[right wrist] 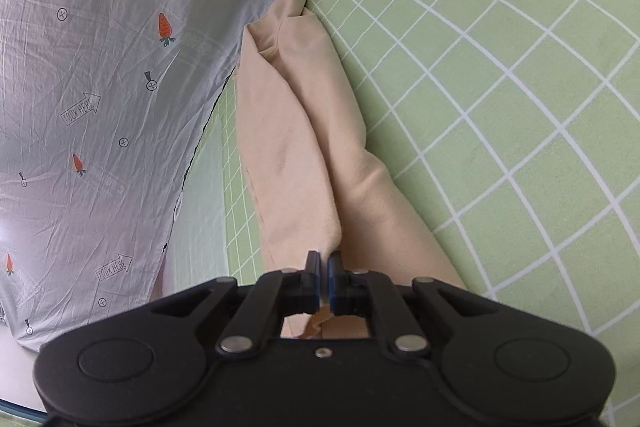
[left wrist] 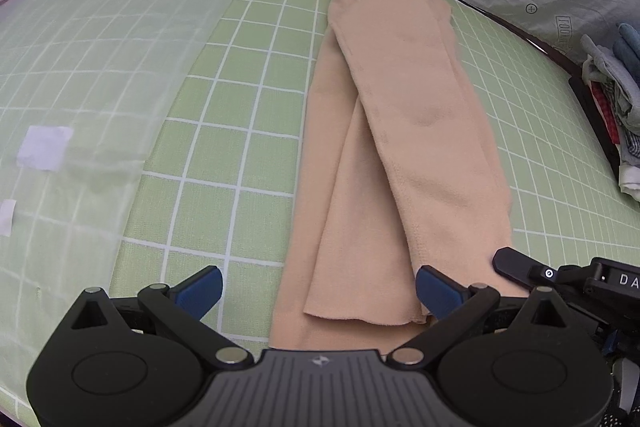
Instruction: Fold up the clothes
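1. Left hand-held gripper [left wrist: 319, 291]: black linkage arms, silver rivets, blue fingertip pads [left wrist: 200, 289], ribbed grey centre plate with small logo.
2. Right hand-held gripper [right wrist: 324, 267]: black body, round side discs, silver rivets, one centre screw.

Left gripper [left wrist: 318, 291] spread — right gripper [right wrist: 324, 261] pinched.

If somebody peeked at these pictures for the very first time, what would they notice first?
Probably the long peach towel, folded lengthwise down the middle of the green checked mat. Next, the right hand-held gripper pinching the towel's near end, while the left hand-held gripper sits wide open over that end. Orange carrots dot the grey sheet beside the mat.
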### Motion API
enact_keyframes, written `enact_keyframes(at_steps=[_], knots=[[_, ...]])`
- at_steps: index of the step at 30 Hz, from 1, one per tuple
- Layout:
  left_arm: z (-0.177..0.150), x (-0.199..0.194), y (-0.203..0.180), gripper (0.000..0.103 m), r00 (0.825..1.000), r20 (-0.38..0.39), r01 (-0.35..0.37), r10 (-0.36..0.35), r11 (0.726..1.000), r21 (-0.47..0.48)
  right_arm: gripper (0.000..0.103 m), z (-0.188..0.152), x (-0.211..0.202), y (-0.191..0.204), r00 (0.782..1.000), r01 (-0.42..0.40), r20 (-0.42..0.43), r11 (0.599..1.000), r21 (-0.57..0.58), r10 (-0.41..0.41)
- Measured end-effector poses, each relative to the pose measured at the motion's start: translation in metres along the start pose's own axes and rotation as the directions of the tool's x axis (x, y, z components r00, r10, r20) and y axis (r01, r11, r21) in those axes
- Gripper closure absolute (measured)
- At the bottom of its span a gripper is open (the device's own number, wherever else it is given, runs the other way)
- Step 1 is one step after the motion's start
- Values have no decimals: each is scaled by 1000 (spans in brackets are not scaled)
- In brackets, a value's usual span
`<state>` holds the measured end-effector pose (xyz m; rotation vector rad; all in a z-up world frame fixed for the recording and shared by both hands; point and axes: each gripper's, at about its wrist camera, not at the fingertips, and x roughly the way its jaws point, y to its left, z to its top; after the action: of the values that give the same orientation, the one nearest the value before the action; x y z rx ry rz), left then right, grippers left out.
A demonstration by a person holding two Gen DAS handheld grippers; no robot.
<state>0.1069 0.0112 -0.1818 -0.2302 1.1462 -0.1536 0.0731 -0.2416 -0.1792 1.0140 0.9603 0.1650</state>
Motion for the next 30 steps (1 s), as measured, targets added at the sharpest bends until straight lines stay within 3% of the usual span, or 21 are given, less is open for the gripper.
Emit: enact_keyframes(at_steps=[2,4,10,21,26,29,30], knots=[[1,-2,2,5,1000,10,26,-26,999,-23,99,-1,0,-4,1000,4,-7,1000,16,-4],[3,-4,3,20,998,15,65,-64,997,-48,99,-2,1,-7,1000,9,-13,1000,30,-8],[6,-4,12,31,987,9,163,-163,975,-152,99,-5,3,-16,999,29,-22,998,49,-28],[2,3,23,32,979,-20,191,-202,952,-240,98,-9,0,-18,996,88,-17,996,5,-88],[3,2,21,31,982,-27,176,-185,961,-212,93,-12,-12,1,983,184,50,973,-137,-179],[3,4,16,30,987,-39,146,-155,975,-168,83,-12,-17,9,966,251,113,945,-211,-231],[3,3,15,30,988,-39,139,-146,978,-153,70,-12,-17,11,960,273,132,934,-233,-247]])
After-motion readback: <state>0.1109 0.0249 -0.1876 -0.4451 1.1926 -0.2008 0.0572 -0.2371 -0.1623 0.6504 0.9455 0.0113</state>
